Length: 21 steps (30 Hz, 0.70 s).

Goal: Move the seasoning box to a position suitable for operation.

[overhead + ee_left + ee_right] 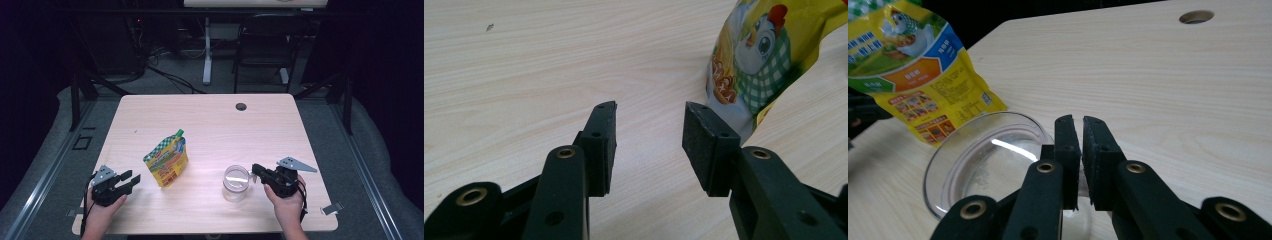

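A yellow and green spouted pouch (167,160) with a cartoon chicken stands upright at the table's left-middle. To its right stands a clear, lidless jar (236,182). My right gripper (254,170) reaches the jar from the right. In the right gripper view its jaws (1078,122) stand almost together, pinching the jar's rim (983,155), one pad inside and one outside. The pouch (918,70) is beyond it. My left gripper (134,177) rests low at the front left, open, with nothing between its pads (649,112). The pouch (764,55) is just ahead and to the right of it.
The light wooden table (210,120) has a cable hole (241,106) near its far edge. A small metal clip (331,209) lies at the front right corner. A black chair (265,45) and desk legs stand on the floor behind the table.
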Each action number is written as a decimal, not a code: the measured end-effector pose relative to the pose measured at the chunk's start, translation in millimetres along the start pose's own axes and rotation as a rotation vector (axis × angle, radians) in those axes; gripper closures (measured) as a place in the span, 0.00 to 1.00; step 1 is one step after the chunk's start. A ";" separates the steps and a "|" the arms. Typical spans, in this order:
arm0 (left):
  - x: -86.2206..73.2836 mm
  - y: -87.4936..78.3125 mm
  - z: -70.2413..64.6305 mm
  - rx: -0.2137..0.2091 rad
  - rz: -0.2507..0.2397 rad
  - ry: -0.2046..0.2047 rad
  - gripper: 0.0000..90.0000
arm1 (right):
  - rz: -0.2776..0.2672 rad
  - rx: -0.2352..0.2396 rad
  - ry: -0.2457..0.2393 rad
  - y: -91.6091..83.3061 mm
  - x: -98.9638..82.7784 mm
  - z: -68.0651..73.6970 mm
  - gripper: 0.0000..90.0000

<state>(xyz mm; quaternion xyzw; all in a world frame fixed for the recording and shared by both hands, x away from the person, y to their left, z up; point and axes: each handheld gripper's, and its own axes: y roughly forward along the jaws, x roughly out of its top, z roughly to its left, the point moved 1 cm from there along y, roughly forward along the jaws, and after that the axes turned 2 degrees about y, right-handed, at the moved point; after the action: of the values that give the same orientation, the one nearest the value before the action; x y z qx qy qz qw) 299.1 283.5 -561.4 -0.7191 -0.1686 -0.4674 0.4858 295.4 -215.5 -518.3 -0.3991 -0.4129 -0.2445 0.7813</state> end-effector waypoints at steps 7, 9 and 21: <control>0.3 0.1 -0.4 -0.001 -0.001 0.001 0.64 | -0.003 -0.010 -0.010 0.8 -0.4 1.8 0.96; 0.3 0.1 -0.3 -0.001 -0.001 0.001 0.64 | -0.001 -0.011 -0.009 0.6 -0.6 2.2 0.96; 0.7 0.0 -0.4 -0.001 0.003 0.001 0.64 | -0.011 -0.001 0.018 0.3 -1.5 0.2 0.96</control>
<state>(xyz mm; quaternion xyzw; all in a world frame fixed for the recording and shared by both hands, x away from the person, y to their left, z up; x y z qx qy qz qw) 299.3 283.0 -560.8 -0.7194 -0.1669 -0.4671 0.4862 294.7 -215.1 -519.6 -0.3951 -0.4082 -0.2527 0.7832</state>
